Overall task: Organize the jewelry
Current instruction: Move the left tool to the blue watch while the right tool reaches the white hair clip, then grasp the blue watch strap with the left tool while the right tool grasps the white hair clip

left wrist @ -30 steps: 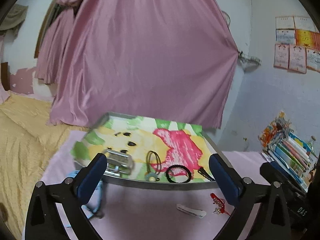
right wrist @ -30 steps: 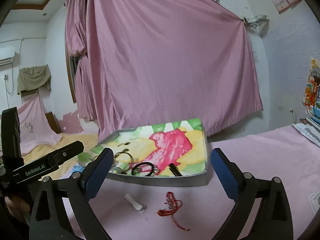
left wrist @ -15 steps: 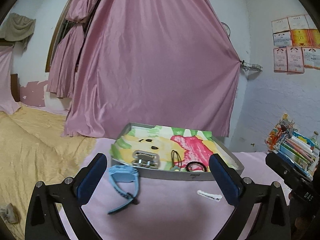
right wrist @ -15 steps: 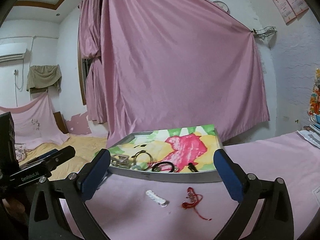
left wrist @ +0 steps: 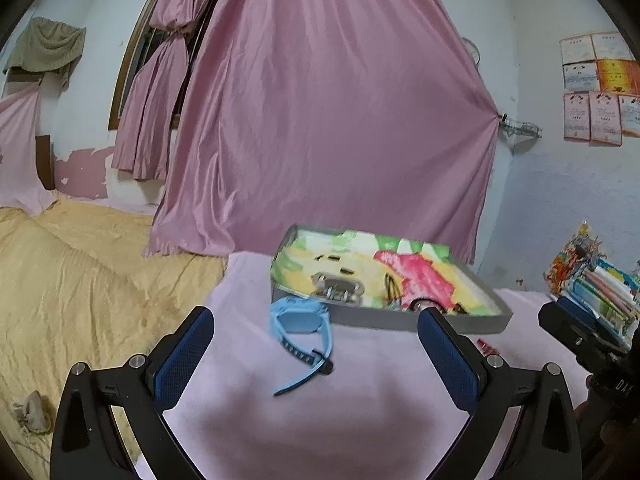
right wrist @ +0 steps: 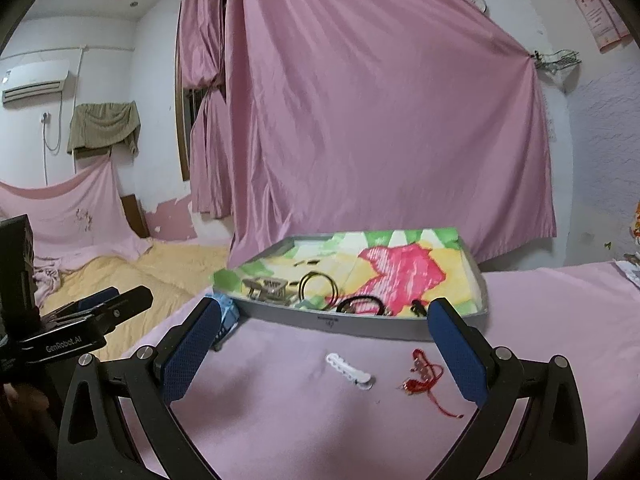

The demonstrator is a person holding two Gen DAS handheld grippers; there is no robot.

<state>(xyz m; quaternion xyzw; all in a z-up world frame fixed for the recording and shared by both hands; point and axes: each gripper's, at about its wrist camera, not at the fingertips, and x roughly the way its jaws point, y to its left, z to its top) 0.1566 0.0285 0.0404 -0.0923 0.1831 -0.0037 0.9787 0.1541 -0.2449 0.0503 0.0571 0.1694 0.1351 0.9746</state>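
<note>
Inside tray [right wrist: 360, 326]: metal clasp [right wrist: 269, 289], 2 black rings [right wrist: 318, 286] (overlapping).

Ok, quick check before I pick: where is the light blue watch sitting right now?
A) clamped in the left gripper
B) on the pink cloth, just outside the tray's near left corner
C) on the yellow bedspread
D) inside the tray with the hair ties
B: the light blue watch lies on the pink cloth in front of the tray, ahead of the open, empty left gripper.
</note>
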